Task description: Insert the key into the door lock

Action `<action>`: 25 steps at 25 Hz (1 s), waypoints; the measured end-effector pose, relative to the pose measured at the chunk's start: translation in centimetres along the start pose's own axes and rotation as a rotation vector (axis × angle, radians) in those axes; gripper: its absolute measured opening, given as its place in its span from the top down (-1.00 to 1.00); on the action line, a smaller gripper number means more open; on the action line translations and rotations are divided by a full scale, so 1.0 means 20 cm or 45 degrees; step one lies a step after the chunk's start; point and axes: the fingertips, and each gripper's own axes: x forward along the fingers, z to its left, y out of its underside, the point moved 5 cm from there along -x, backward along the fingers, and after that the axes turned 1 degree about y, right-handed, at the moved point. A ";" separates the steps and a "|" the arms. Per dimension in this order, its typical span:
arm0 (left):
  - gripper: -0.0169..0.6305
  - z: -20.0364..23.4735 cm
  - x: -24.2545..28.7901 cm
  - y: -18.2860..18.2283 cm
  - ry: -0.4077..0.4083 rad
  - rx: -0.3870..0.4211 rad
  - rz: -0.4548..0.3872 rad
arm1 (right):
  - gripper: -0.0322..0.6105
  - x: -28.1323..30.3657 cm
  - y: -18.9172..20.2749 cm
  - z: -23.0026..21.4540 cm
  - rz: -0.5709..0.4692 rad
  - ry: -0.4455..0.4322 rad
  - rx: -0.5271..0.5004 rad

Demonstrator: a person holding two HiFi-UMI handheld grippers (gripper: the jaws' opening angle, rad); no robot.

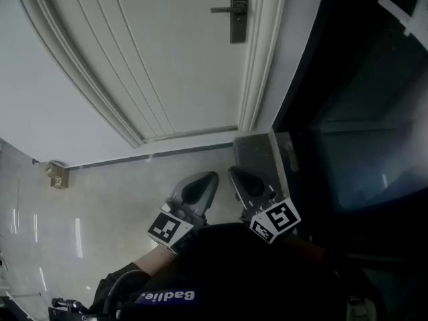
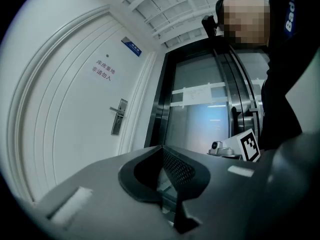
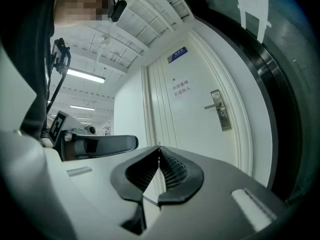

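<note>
The white door's metal lock plate with a lever handle [image 1: 239, 10] sits high at the door's right edge, also in the left gripper view [image 2: 118, 118] and the right gripper view [image 3: 220, 111]. My two grippers are side by side, low and well short of the door. The left gripper [image 1: 213, 176] has its jaws meeting at the tip [image 2: 161, 147], with nothing visible between them. The right gripper [image 1: 232, 170] is shut [image 3: 159, 146]; a thin metal sliver, apparently the key [image 3: 159, 145] seen edge-on, pokes out at its tips.
A dark glass door in a black metal frame [image 1: 361, 112] stands right of the white door. A small brass fitting [image 1: 57, 174] sits on the glossy floor at the left wall. The door bears a blue sign [image 2: 131, 47] and red lettering [image 3: 180, 88].
</note>
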 end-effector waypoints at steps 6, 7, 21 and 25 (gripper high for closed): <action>0.89 -0.01 0.01 0.01 -0.006 -0.008 0.009 | 0.86 -0.01 0.01 -0.01 -0.003 -0.002 0.009; 0.89 -0.01 0.01 0.01 -0.007 -0.008 0.013 | 0.86 -0.01 0.01 -0.02 -0.004 -0.003 0.013; 0.89 -0.04 0.13 0.03 -0.047 -0.015 0.039 | 0.86 -0.07 -0.08 -0.19 -0.082 0.017 -0.058; 0.89 -0.05 0.21 0.02 -0.091 -0.003 0.024 | 0.86 -0.11 -0.11 -0.29 -0.091 0.008 -0.149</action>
